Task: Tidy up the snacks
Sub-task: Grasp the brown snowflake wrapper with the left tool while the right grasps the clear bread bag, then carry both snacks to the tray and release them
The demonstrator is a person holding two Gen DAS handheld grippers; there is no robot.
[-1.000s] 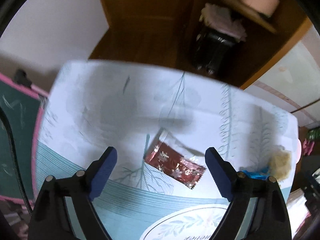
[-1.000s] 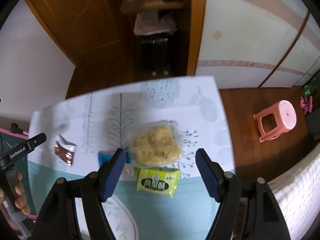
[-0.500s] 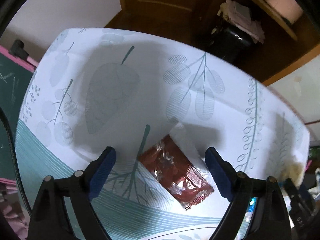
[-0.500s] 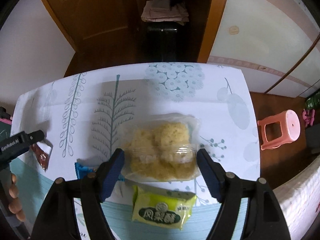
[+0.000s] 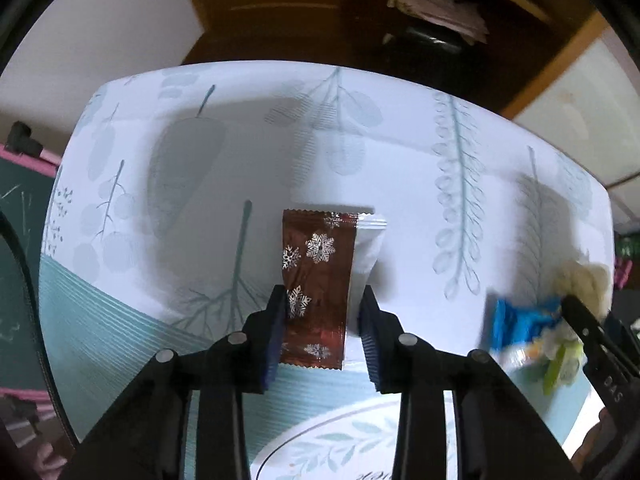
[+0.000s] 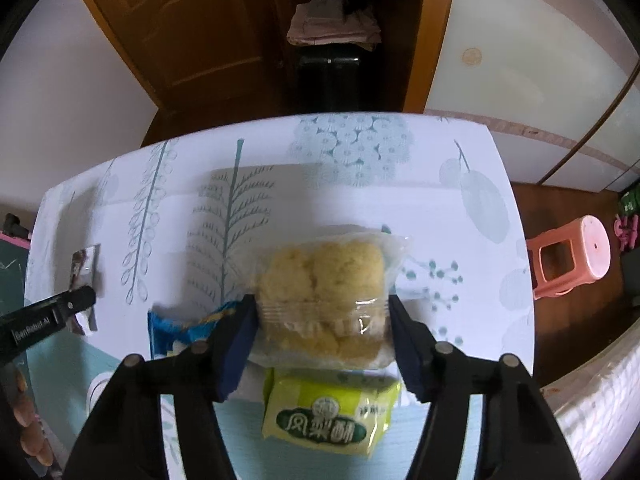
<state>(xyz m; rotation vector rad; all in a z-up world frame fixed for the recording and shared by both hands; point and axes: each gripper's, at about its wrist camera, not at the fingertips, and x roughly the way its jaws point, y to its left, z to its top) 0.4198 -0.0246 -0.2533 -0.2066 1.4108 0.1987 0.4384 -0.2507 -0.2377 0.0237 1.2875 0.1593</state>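
Observation:
My left gripper [image 5: 322, 312] is shut on a dark red snack packet with silver snowflakes [image 5: 314, 276], which lies on the leaf-patterned tablecloth [image 5: 200, 160]. My right gripper [image 6: 322, 312] is shut on a clear bag of yellow puffed snacks [image 6: 324, 284]. A yellow-green packet [image 6: 330, 420] lies just below that bag, and a blue packet [image 6: 180, 328] lies to its left. The red packet [image 6: 84, 260] and the left gripper's finger [image 6: 52, 316] also show at the left of the right wrist view. The blue packet [image 5: 516, 320] and the right gripper's finger [image 5: 592, 336] show at the right of the left wrist view.
A round printed mat [image 5: 340, 440] lies at the table's near edge. A pink stool [image 6: 572, 256] stands on the floor to the right of the table. A wooden door [image 6: 192, 28] and a dark shelf with folded cloth [image 6: 332, 24] stand behind the table.
Both grippers have moved down and forward and closed: the left on the red packet, the right on the clear bag of yellow snacks. The red packet now lies straight between the left fingers.

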